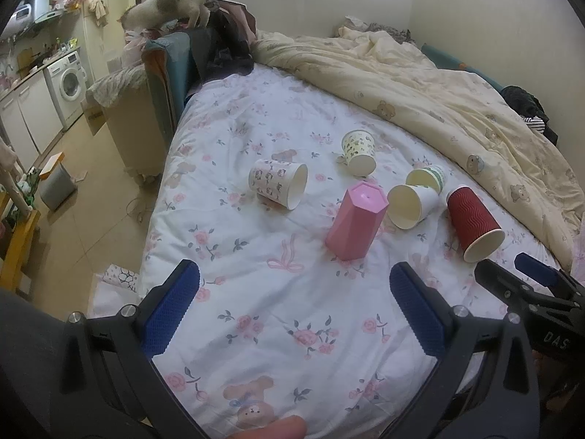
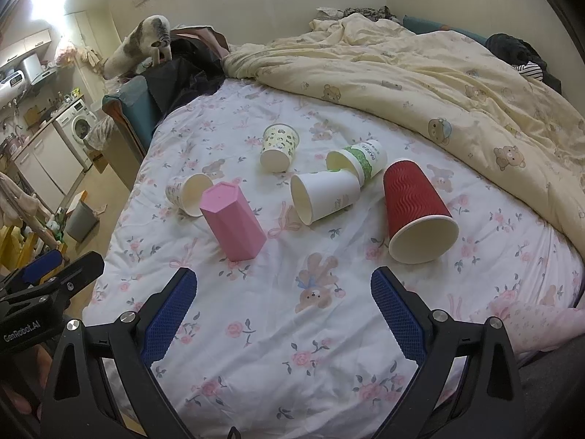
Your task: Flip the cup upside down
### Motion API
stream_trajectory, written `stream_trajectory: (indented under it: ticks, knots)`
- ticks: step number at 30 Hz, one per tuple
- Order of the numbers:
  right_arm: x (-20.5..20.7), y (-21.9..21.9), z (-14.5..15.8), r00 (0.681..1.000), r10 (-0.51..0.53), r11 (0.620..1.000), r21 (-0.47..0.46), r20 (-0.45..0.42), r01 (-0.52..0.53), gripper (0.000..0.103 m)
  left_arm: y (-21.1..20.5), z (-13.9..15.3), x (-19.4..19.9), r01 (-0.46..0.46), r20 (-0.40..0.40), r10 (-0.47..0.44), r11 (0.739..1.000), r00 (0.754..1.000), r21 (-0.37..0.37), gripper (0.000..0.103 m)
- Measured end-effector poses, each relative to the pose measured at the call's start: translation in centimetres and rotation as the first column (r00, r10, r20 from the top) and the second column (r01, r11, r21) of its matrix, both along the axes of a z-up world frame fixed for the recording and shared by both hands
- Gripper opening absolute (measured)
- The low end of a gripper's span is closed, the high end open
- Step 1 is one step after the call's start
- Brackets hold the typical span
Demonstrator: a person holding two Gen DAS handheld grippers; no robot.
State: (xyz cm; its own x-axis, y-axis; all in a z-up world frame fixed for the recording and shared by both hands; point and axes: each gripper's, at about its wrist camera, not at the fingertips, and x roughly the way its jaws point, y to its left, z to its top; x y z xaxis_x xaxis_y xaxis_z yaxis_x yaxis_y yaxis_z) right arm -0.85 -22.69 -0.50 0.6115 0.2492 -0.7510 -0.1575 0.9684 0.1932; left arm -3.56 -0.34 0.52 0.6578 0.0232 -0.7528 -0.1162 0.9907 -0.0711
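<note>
The pink cup (image 1: 356, 221) (image 2: 234, 221) stands mouth down on the bed sheet (image 1: 278, 314) (image 2: 292, 347), leaning a little, its closed base on top. It sits in the middle of the group, apart from both grippers.

Five paper cups lie on their sides around it. The red cup (image 1: 473, 225) (image 2: 416, 212) lies to the right, mouth toward the cameras. A white cup (image 1: 413, 206) (image 2: 325, 195) lies between the pink and the red one, and a green-banded cup (image 1: 427, 177) (image 2: 360, 161) lies just behind it, the two touching. A cup with a green print (image 1: 360, 152) (image 2: 278, 146) lies farther back. A cup with a dark print (image 1: 279, 187) (image 2: 188, 194) lies to the left, partly hidden by the pink cup in the right wrist view.

The left gripper (image 1: 292, 314) hovers over the sheet in front of the cups, its jaws spread wide with nothing between them. The right gripper (image 2: 283, 316) hovers beside it, also wide apart and empty.

A cream duvet (image 1: 438, 91) (image 2: 420, 73) is bunched along the far side of the bed. A cat (image 1: 175, 0) (image 2: 140, 49) stands on clothes at the bed's far left corner. A washing machine (image 1: 67, 82) (image 2: 78, 124) stands in the kitchen beyond.
</note>
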Motion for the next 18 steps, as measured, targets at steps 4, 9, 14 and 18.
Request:
stream_trajectory:
  ticks: [4, 9, 14, 18]
  knots:
    - [0.05, -0.04, -0.05, 1.0, 0.001, 1.0, 0.001, -0.002, -0.001, 0.099, 0.01, 0.0, 0.05, -0.001, 0.0, 0.001, 1.0, 1.0, 0.0, 0.103]
    - [0.05, -0.02, -0.04, 1.0, 0.0, 1.0, 0.001, -0.001, 0.0, 0.099, -0.04, -0.03, 0.08, 0.004, -0.003, -0.004, 1.0, 1.0, -0.002, 0.103]
    - [0.07, -0.04, -0.11, 1.0, 0.001, 1.0, -0.003, -0.004, -0.001, 0.099, -0.3, -0.07, 0.14, 0.009, 0.001, -0.009, 1.0, 1.0, -0.002, 0.103]
    - [0.09, -0.08, -0.14, 1.0, 0.0, 1.0, -0.004, -0.003, 0.0, 0.099, -0.29, -0.05, 0.16, 0.01, -0.002, -0.01, 1.0, 1.0, -0.001, 0.103]
